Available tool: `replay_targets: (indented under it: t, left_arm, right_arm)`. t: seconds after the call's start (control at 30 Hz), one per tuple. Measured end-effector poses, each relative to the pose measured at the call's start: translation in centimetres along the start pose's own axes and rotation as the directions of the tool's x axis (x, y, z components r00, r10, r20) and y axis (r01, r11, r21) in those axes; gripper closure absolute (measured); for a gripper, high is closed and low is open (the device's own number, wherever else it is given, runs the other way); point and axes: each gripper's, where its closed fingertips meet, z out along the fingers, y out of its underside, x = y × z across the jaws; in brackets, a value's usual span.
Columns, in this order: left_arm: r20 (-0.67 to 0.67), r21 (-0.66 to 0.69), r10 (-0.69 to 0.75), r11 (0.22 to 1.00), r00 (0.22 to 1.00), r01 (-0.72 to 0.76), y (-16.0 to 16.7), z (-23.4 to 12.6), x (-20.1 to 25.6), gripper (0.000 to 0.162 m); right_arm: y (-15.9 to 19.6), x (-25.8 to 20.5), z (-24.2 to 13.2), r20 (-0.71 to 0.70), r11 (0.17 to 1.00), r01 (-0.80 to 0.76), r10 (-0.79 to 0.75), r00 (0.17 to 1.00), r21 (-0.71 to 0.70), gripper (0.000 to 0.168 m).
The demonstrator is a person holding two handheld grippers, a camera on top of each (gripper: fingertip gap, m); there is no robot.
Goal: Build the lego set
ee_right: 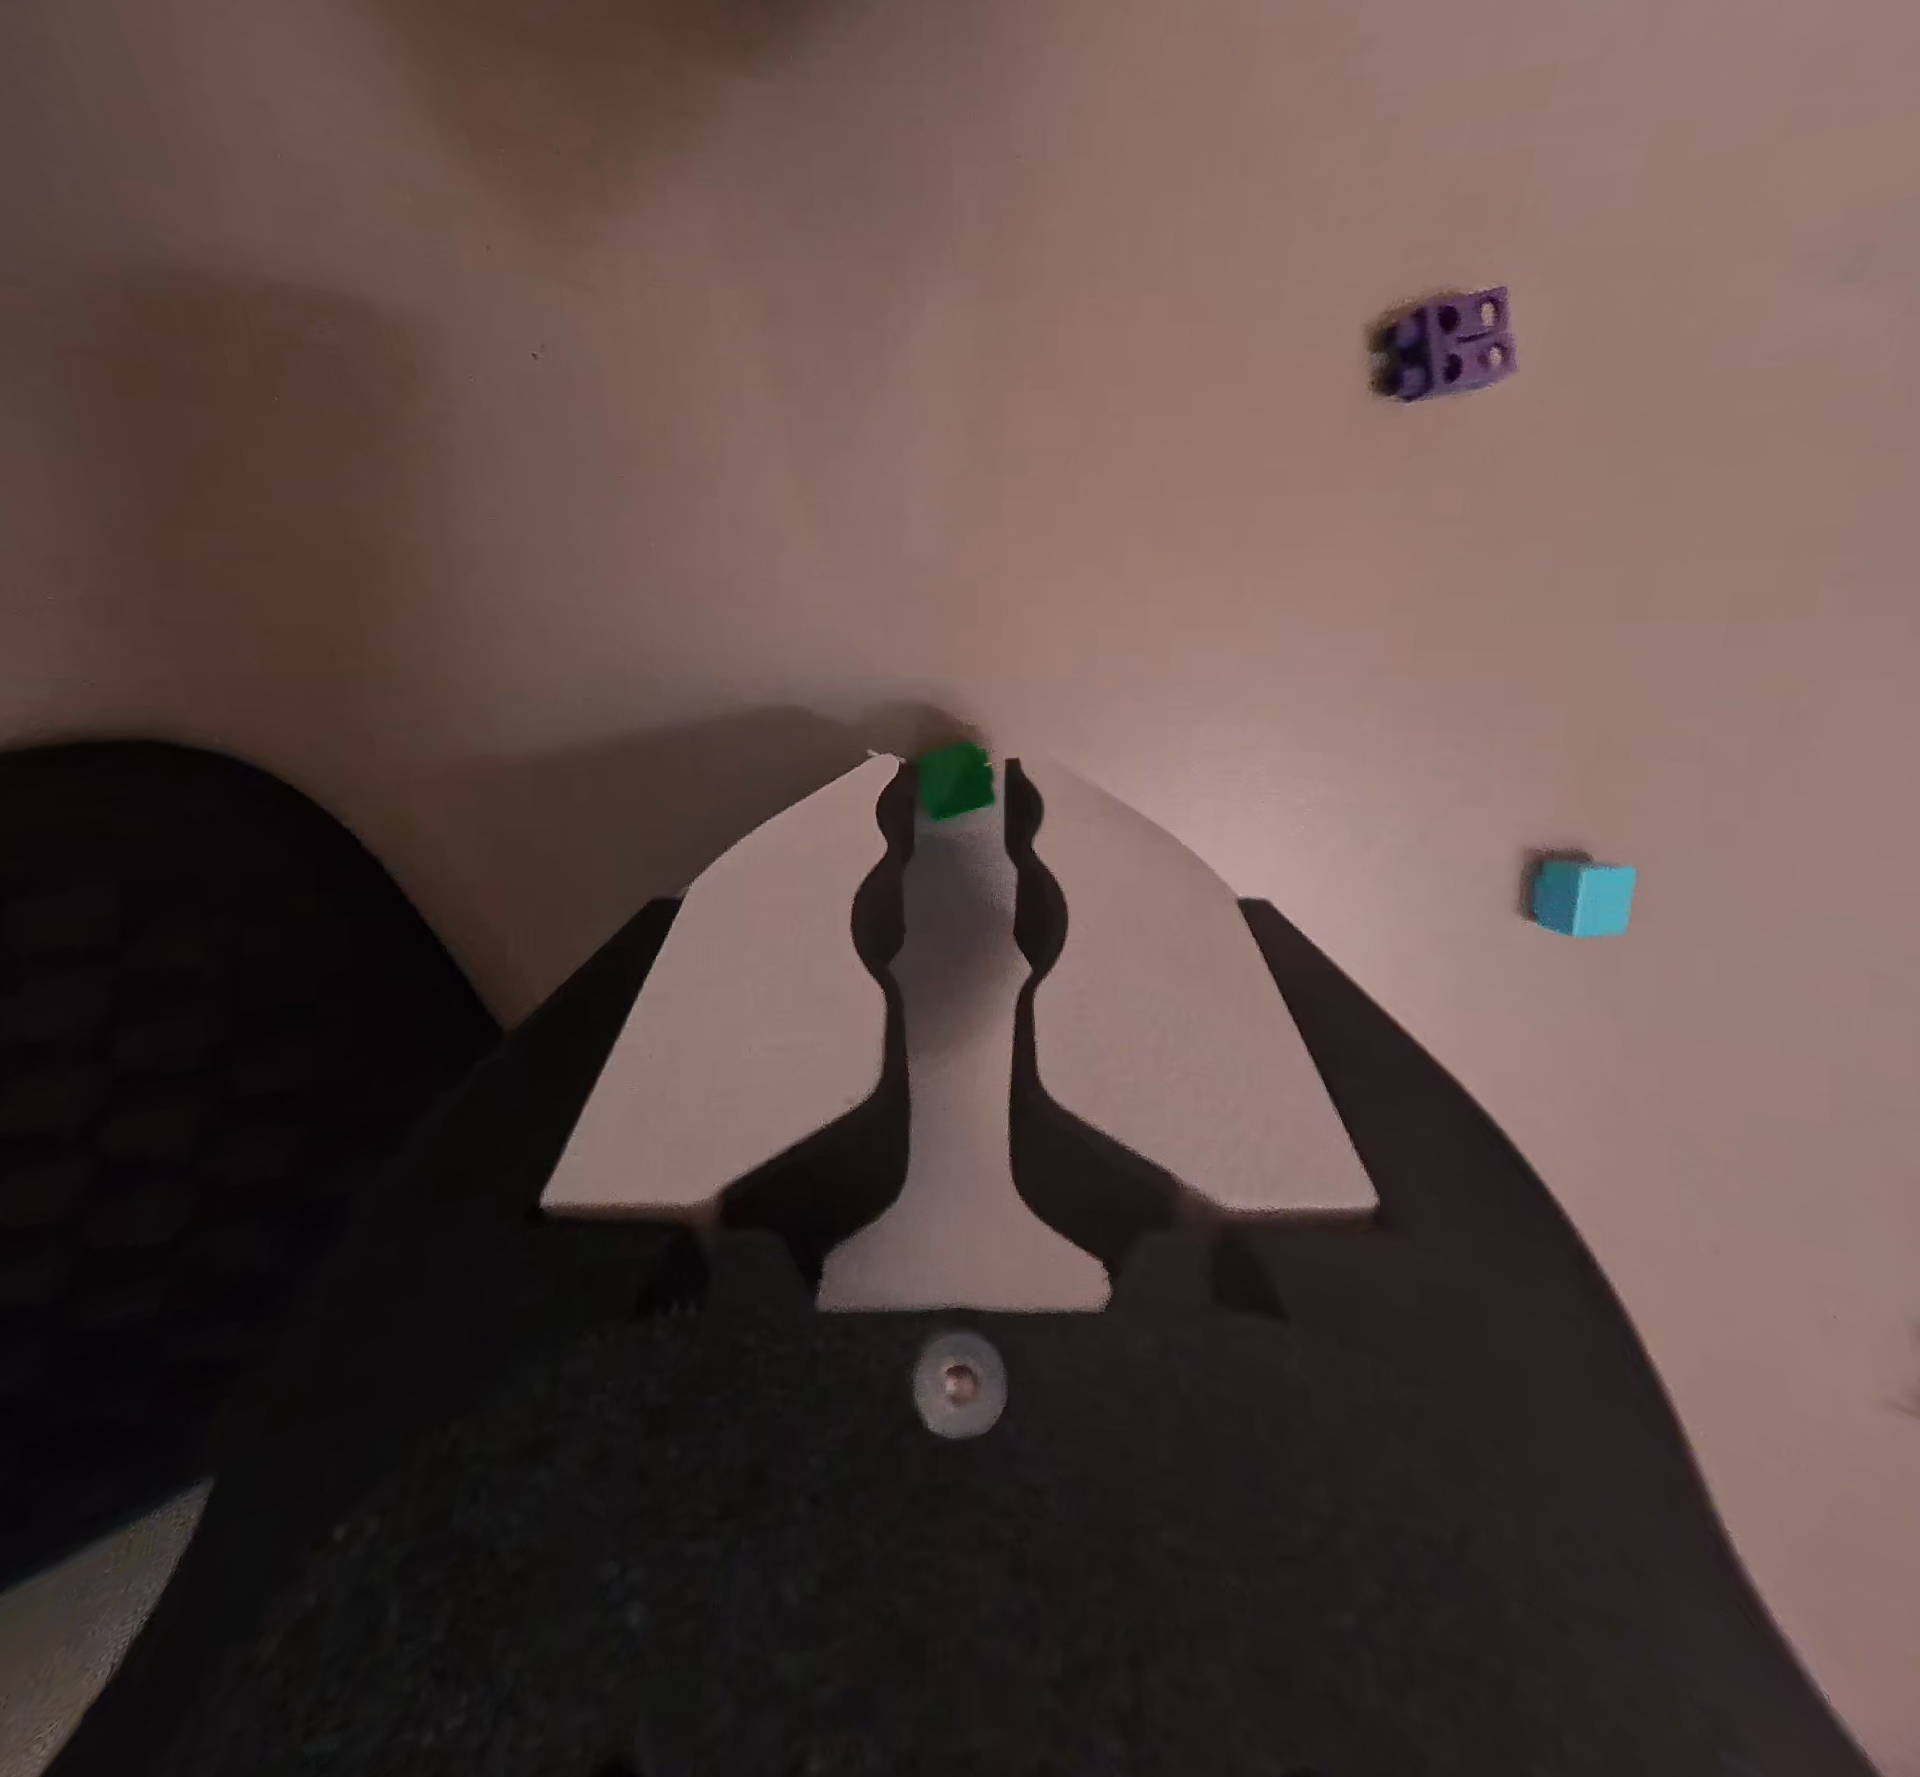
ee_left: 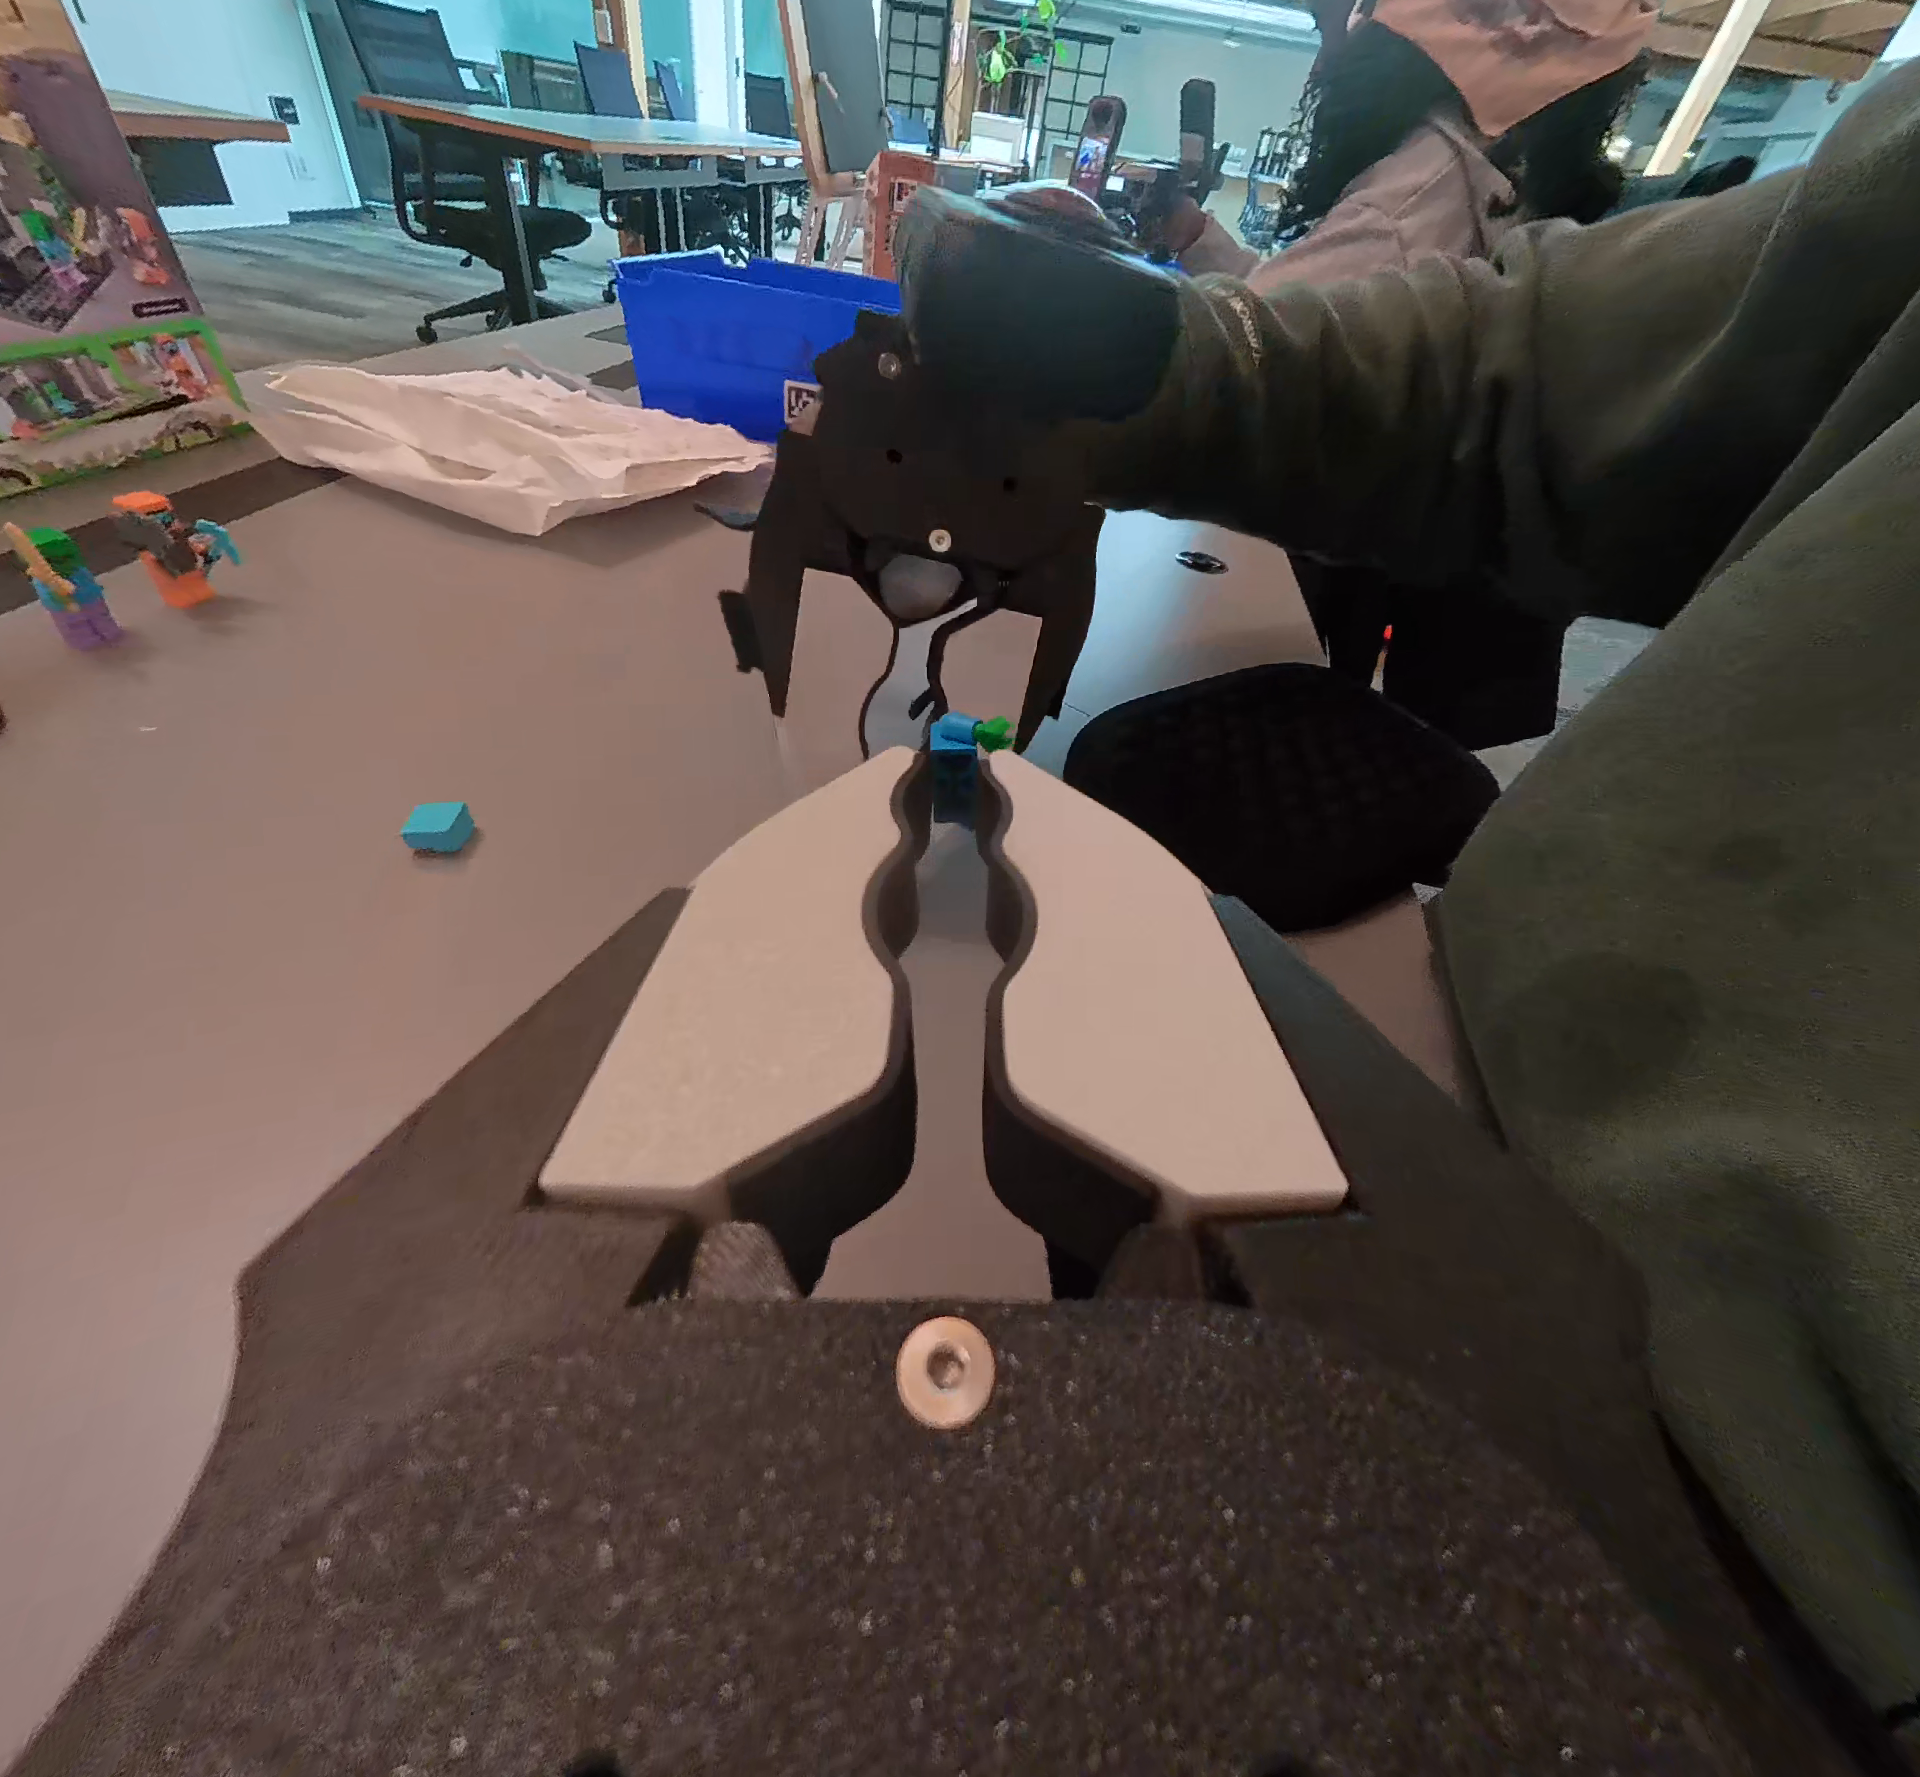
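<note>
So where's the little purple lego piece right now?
The purple piece shows only in the right wrist view, lying loose on the grey table, up and to the right of the jaws, with the light blue cube nearest below it.

Blue lego piece upright, green piece at top

Matt grey table – crumpled white paper bag, glossy blue plastic bin, smooth plastic bricks.

Two built minifigures at left of the left wrist view, one loose teal cube, one blue bin, one white paper bag, one purple brick at upper right of the right wrist view
</note>
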Motion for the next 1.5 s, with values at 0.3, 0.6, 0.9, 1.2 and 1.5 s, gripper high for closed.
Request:
replay_targets:
  t: [0.3,0.6,0.9,1.2,1.5]
  left_arm:
    - [0.023,0.043,-0.030,0.999,0.999,0.029,-0.3,-0.6,-0.8,0.154]
    - [0.033,0.188,-0.015,0.982,0.999,0.009,-3.1,-1.3,-0.3,0.154]
    - [0.033,0.241,0.006,0.971,0.999,-0.014,-4.2,-1.6,0.2,0.154]
    - [0.045,0.243,0.001,0.970,0.999,-0.012,-4.2,-1.9,-0.1,0.154]
    - [0.090,0.182,0.004,0.983,0.996,-0.021,-3.2,-1.5,-1.0,0.154]
  right_arm:
    - [-4.4,0.9,-3.2,0.028,0.916,-0.125,0.124,0.992,0.382,0.156]
    - [-9.9,1.5,-11.5,0.221,0.333,-0.305,0.268,0.938,0.892,0.156]
    - [-11.3,1.4,-11.5,0.283,0.227,-0.347,0.270,0.920,0.910,0.156]
    - [-10.9,1.1,-10.7,0.330,0.270,-0.390,0.243,0.912,0.880,0.156]
    - [-2.3,-2.4,-1.9,0.297,0.932,-0.294,0.225,0.928,0.210,0.156]
